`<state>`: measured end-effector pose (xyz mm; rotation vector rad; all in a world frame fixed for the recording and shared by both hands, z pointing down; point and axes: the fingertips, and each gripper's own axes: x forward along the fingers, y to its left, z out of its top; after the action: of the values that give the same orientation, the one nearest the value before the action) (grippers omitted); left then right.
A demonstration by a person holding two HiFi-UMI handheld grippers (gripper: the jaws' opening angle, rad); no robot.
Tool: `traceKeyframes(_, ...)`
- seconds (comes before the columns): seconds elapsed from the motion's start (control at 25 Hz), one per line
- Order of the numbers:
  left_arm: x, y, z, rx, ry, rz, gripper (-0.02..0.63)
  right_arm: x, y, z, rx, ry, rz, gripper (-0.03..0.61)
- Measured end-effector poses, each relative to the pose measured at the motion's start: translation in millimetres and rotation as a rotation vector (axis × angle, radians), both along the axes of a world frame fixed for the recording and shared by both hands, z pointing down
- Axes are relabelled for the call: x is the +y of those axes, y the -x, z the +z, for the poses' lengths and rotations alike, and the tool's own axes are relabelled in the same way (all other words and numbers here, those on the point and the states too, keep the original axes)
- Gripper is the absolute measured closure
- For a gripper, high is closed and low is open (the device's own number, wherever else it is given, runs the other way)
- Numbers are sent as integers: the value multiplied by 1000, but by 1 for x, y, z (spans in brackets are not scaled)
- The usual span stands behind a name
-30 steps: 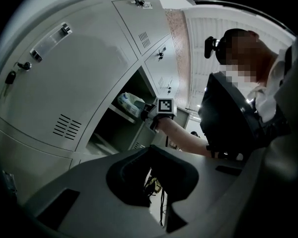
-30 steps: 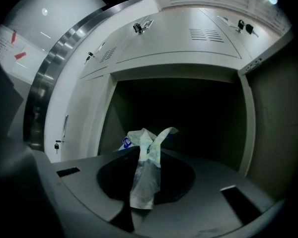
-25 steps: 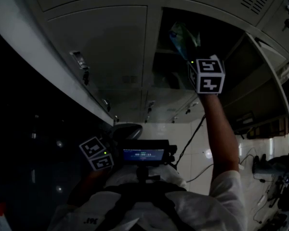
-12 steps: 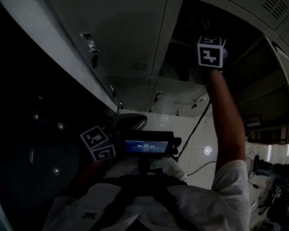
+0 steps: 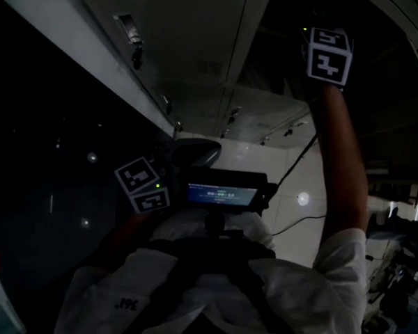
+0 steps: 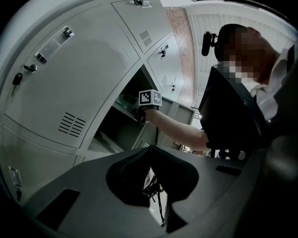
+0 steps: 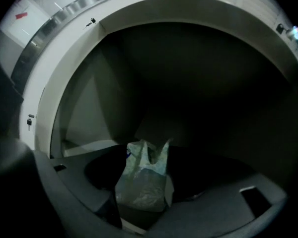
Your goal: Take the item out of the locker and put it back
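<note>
A pale green plastic bag stands upright on the floor of the open locker compartment. It sits between the jaws of my right gripper, which have just been opening and now stand wide, so the pads do not press it. In the head view only that gripper's marker cube shows, raised at the dark locker opening, and the bag is hidden. My left gripper hangs low by the person's waist. Its black fingertips meet with nothing between them, and its marker cube is lit faintly.
Closed grey locker doors with vents and keys surround the open compartment. A chest-mounted device with a lit screen sits below. Cables trail over the white floor. The compartment's interior is very dark.
The right marker cube has shifted up and right in the picture, deeper against the locker opening. The bag seen above it a second ago no longer shows. The left cube stays put.
</note>
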<state>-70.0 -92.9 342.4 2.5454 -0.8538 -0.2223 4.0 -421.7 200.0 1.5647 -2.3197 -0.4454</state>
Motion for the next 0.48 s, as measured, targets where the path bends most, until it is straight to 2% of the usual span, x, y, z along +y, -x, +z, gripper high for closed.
traceKeyframes(0.24,-11,-9,-2,5,6,3,620,21,-15,-18,-78,-25,-34,311)
traceKeyframes(0.48,-13,-7,7,10,14,11,621,63,-21,-18,-148,-45,-61,310)
